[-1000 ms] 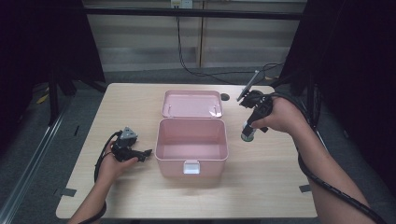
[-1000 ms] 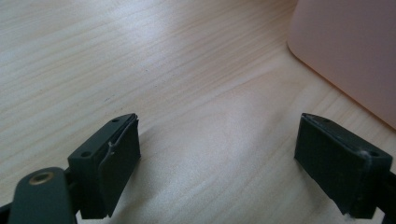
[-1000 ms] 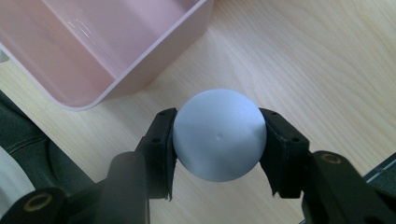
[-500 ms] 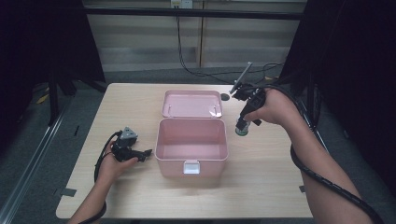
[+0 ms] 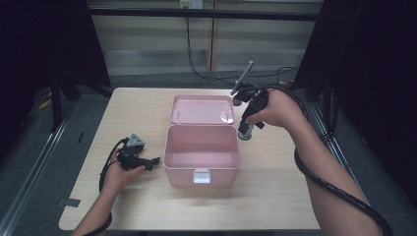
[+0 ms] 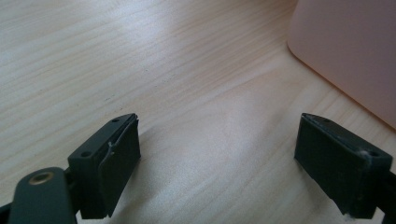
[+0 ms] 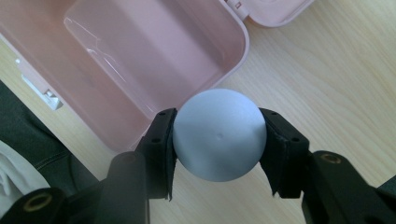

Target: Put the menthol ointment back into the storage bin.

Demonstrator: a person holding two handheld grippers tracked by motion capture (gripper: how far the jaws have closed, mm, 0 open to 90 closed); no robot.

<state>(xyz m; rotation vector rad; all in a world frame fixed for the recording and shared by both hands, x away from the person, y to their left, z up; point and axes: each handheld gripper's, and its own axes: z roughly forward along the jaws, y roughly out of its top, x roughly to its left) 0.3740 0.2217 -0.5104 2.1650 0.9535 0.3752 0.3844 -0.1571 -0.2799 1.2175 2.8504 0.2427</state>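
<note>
Right gripper (image 7: 218,140) fingers pinch the grey ball (image 7: 219,134); open pink box (image 7: 121,60) lies just beyond and to their left — left gripper (image 6: 233,172) spread, empty, on the counter (image 6: 140,70)

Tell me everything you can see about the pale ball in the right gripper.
The pale grey, matte, smooth round ball looks like plastic or foam, plain apart from a tiny dimple. The right gripper pinches it, one black pad on each side, and nothing else touches it. It hangs above the light wooden table, just outside the rim of the open pink plastic box, beside the box's right wall in the high view.
</note>
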